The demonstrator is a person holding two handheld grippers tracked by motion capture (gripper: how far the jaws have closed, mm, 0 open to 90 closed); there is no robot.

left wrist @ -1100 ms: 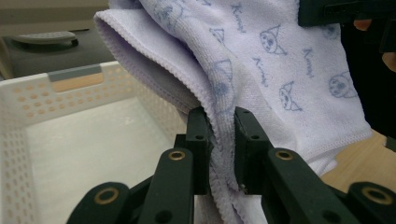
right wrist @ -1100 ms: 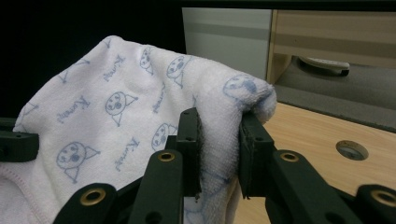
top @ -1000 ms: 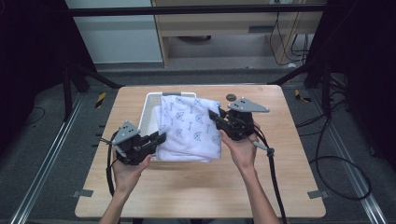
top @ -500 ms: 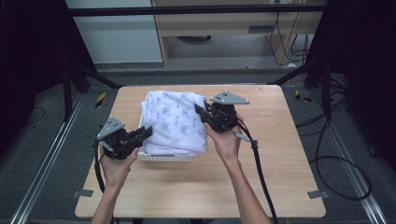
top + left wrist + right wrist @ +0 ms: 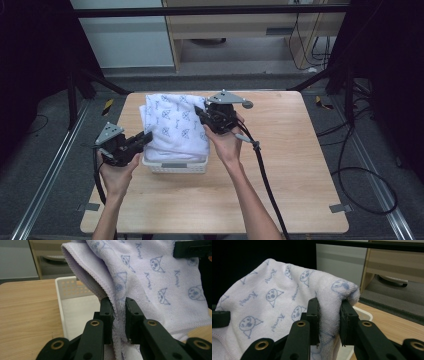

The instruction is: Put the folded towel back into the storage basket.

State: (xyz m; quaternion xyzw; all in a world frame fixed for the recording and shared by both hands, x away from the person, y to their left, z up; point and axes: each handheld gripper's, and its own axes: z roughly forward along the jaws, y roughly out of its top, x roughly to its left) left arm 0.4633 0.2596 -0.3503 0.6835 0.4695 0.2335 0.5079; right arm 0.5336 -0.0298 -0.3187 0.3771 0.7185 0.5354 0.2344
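towel pinched by left tongs and right tongs above white basket

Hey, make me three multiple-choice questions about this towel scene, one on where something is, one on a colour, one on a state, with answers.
1. Where is the basket?
A. on the floor
B. on the table, under the towel
C. on the shelf behind

2. What colour is the towel's print?
A. red
B. green
C. blue

3. How do the two grippers stand?
A. both shut on the towel
B. both open above it
C. left open, right shut

Answers:
1 B, the high view shows the white basket on the wooden table beneath the draped towel.
2 C, both gripper views show blue faces and lettering on white cloth.
3 A, the left gripper pinches a hemmed edge and the right gripper clamps a fold.
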